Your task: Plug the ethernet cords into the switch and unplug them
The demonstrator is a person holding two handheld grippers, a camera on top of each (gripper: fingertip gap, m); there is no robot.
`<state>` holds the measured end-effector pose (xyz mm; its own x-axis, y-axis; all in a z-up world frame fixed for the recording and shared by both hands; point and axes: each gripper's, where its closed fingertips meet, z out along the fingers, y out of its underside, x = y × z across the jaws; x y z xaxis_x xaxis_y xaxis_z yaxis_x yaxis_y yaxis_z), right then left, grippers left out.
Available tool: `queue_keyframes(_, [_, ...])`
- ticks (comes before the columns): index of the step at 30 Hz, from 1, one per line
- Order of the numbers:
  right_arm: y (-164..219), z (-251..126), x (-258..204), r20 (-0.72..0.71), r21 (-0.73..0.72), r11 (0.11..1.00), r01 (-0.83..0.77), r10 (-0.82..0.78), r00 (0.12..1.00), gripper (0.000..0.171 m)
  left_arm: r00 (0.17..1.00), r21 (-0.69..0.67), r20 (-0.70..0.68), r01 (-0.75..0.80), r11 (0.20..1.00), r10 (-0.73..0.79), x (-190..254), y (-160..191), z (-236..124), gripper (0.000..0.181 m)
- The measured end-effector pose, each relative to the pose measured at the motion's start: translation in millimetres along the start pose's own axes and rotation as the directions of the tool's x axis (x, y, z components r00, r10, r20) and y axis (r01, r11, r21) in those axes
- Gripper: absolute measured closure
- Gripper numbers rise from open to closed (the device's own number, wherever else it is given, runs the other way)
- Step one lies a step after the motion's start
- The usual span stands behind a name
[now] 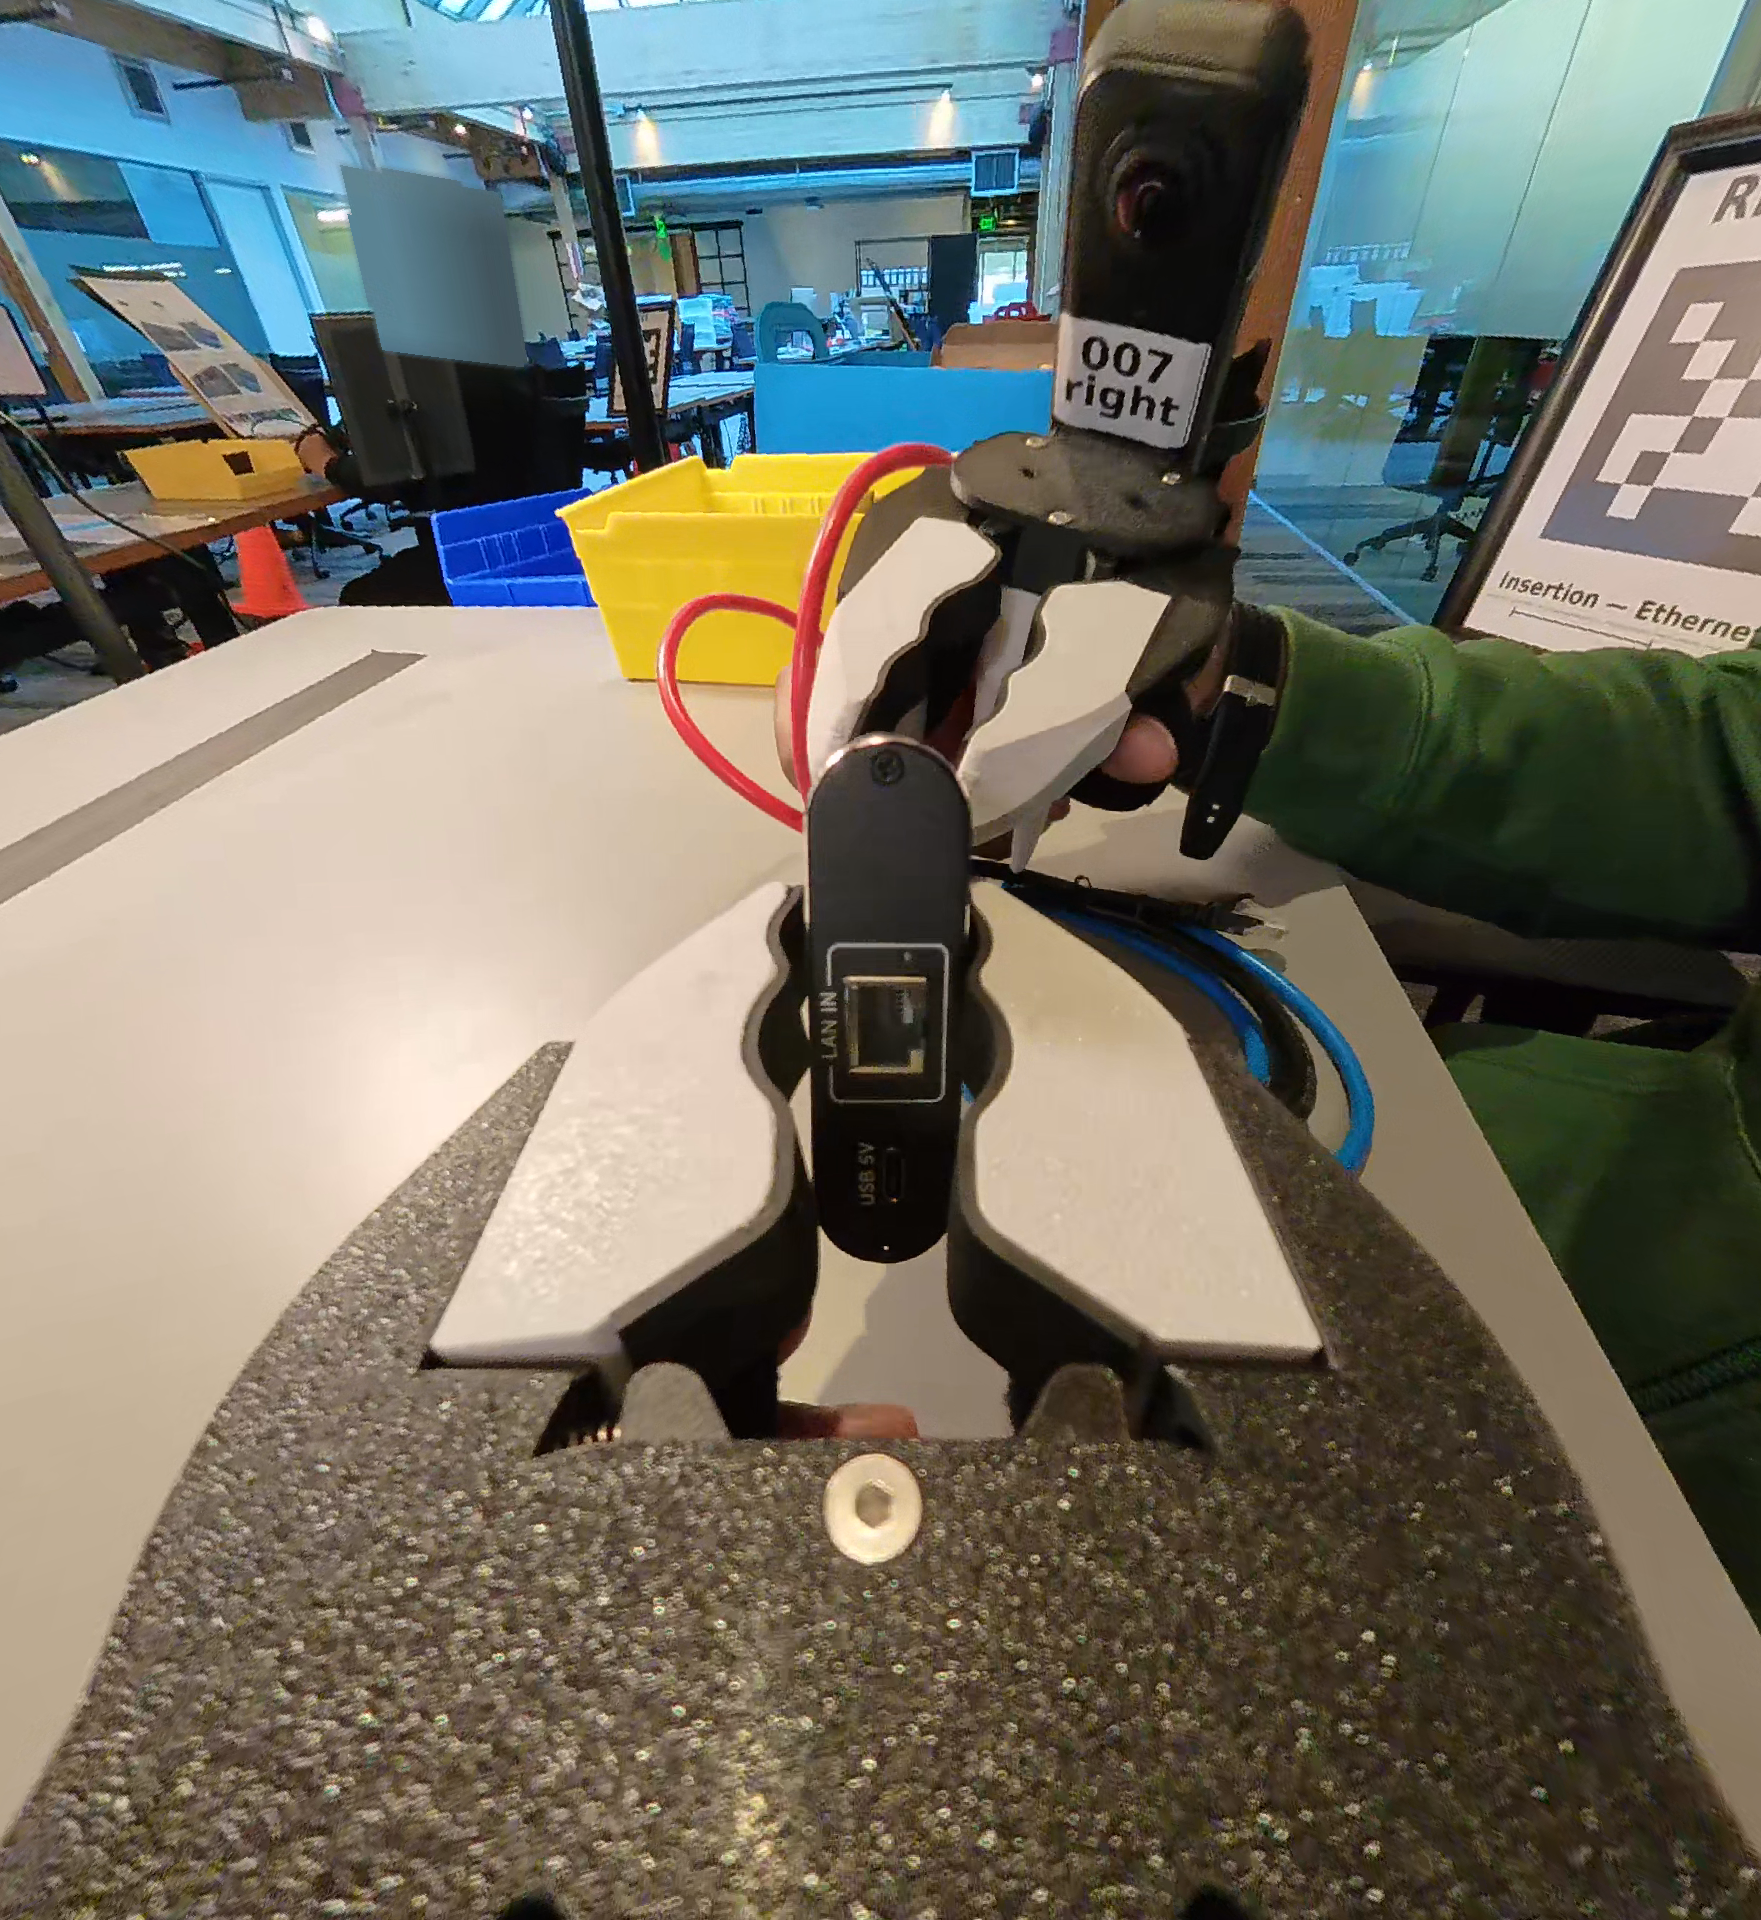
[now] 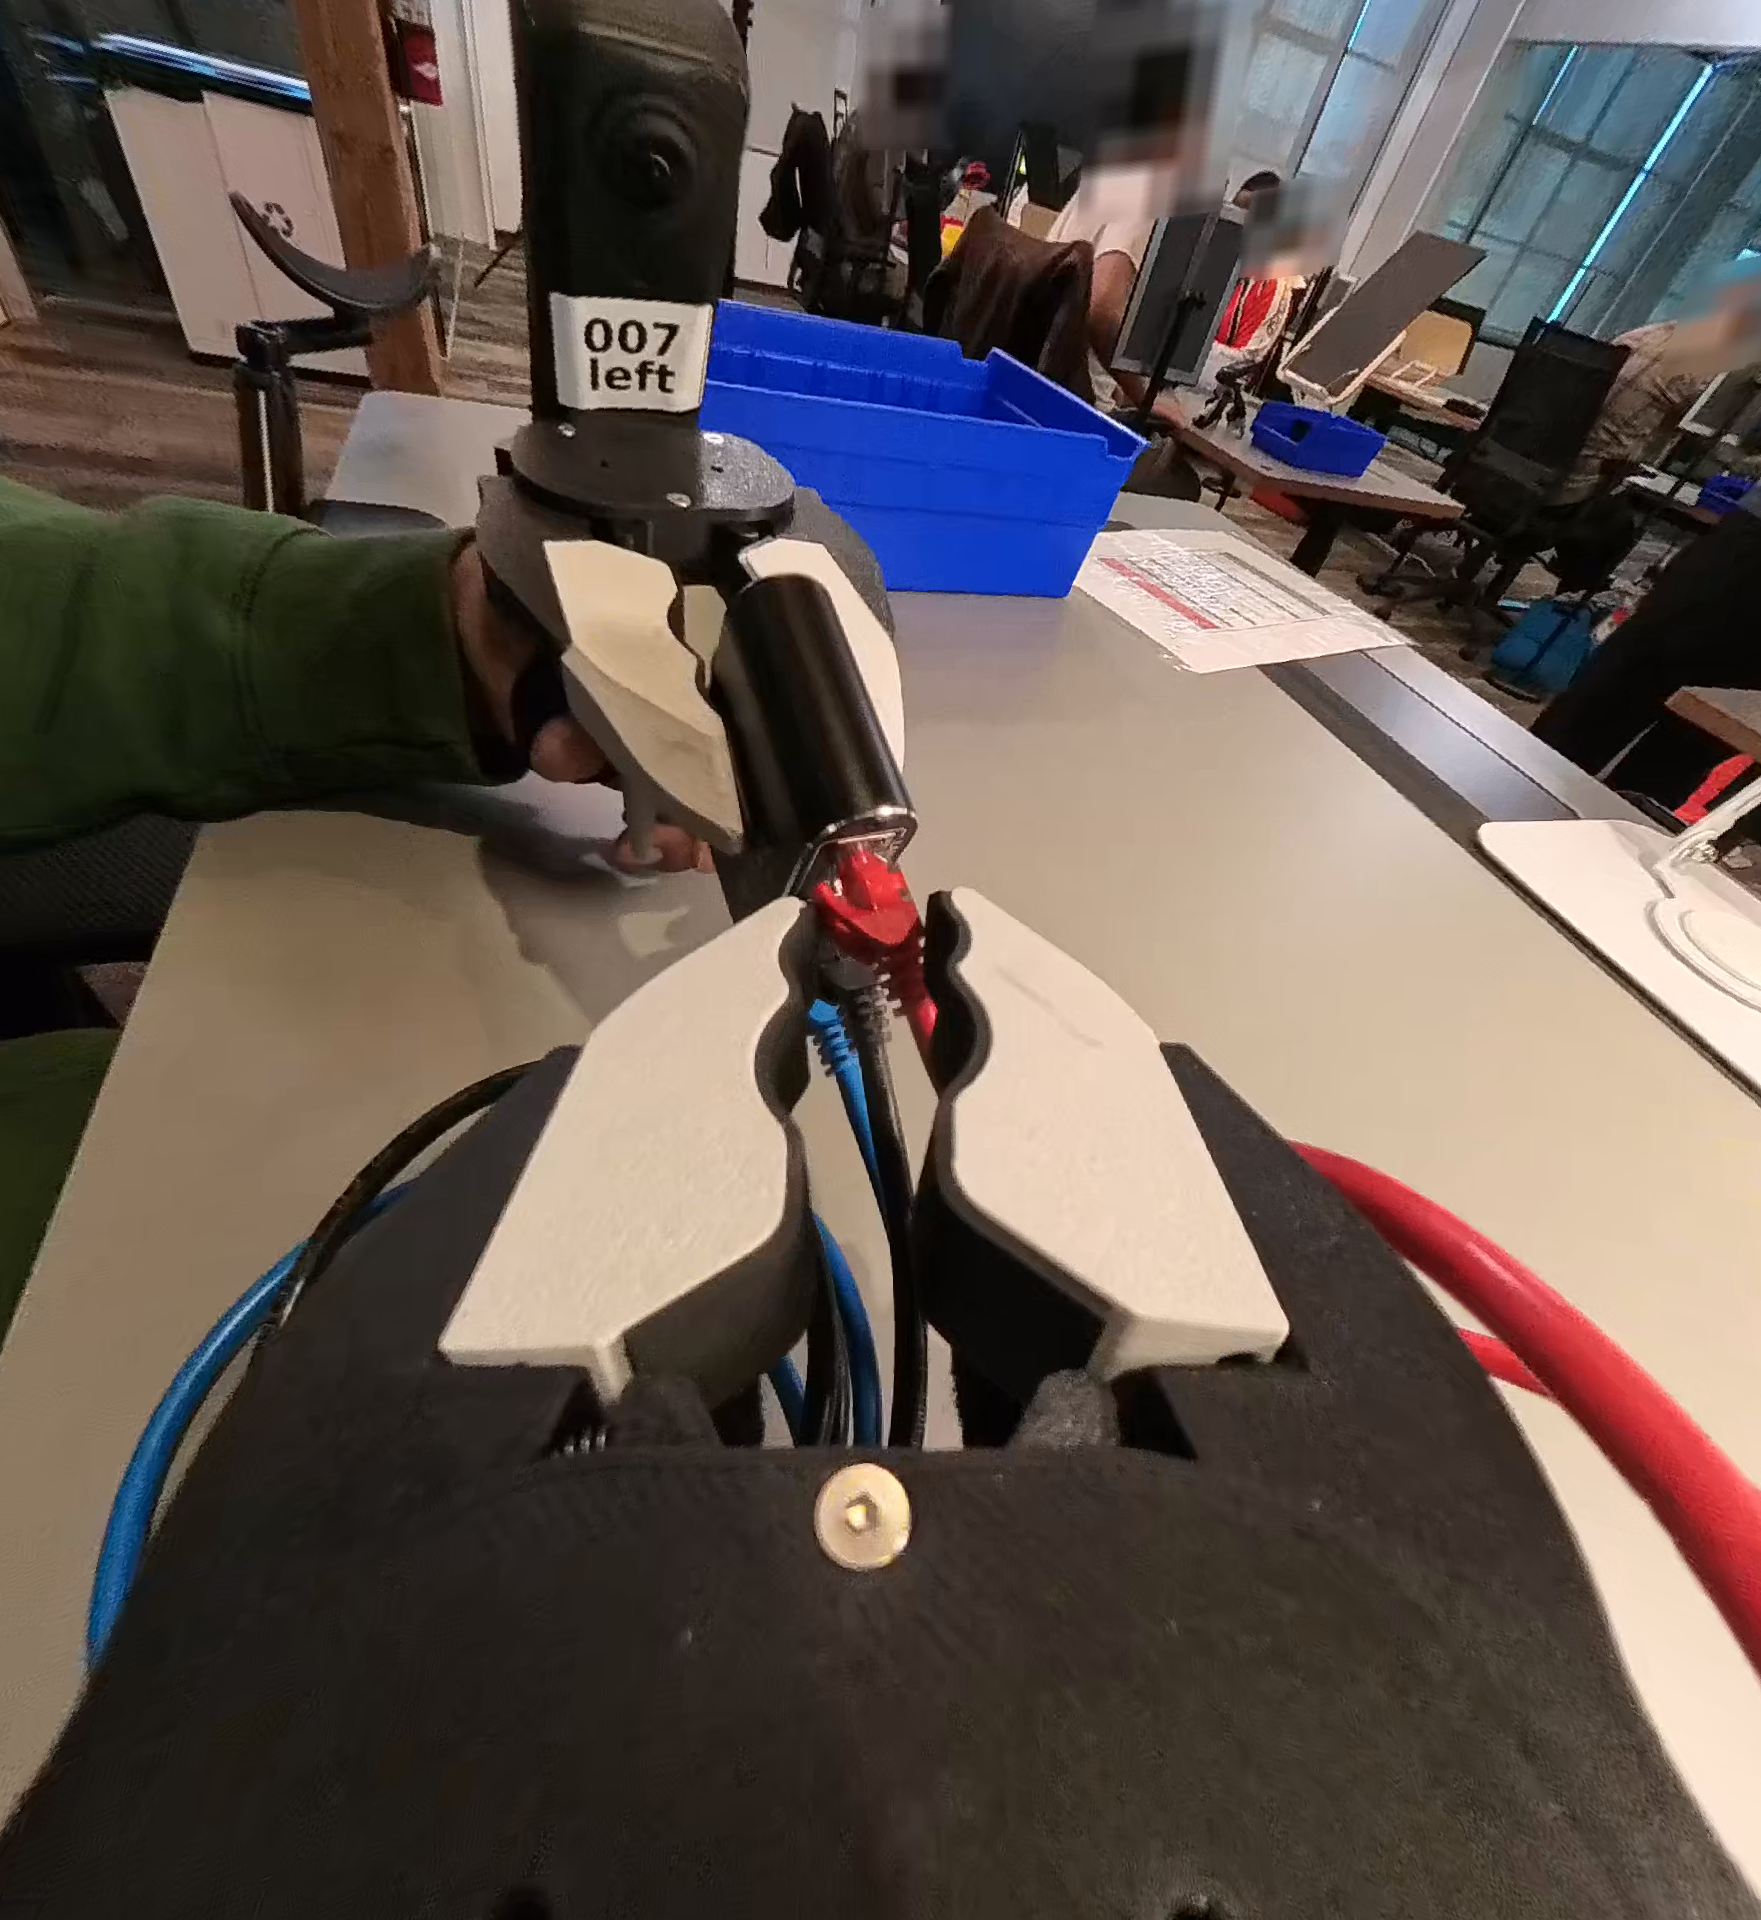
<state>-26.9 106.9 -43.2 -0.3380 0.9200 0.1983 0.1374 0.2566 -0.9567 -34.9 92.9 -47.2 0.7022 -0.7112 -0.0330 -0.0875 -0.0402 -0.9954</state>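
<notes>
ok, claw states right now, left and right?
Left claw: closed on the slim black oval network switch.
Right claw: closed on the red ethernet plug at the switch's far end.

Black print stands on a white label (image 1: 1125, 390) on one black camera and on a second white label (image 2: 630, 356) on the other camera. The switch (image 1: 881, 1049) carries small white print beside its ports. A framed sign (image 1: 1686, 416) also bears print. A printed sheet (image 2: 1229, 597) lies near the far edge of the desk (image 2: 1219, 831).

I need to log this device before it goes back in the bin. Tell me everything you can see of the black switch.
The switch is a slim, glossy black bar with rounded ends, likely plastic. The left gripper clamps it, held above the table. Its near end shows one empty network socket, a small slot below, a screw above. At its far end, the red cord's plug meets a port.
</notes>
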Motion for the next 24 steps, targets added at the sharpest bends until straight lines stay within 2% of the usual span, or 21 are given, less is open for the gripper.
queue_keyframes(10, [7,3,1,-0.031,-0.042,0.999,0.026,-0.027,0.999,0.152,0.997,-0.053,0.022,-0.068,0.996,0.069,0,9,2,0.155])
queue_keyframes(17, [14,1,13,-0.218,-0.114,0.992,0.055,-0.079,0.973,0.153,0.962,-0.139,0.141,-0.214,0.967,0.233,-9,18,9,0.155])
queue_keyframes(24, [16,-3,13,-0.301,-0.155,0.975,0.159,-0.200,0.932,0.153,0.913,-0.170,0.201,-0.324,0.931,0.355,-8,22,11,0.155])
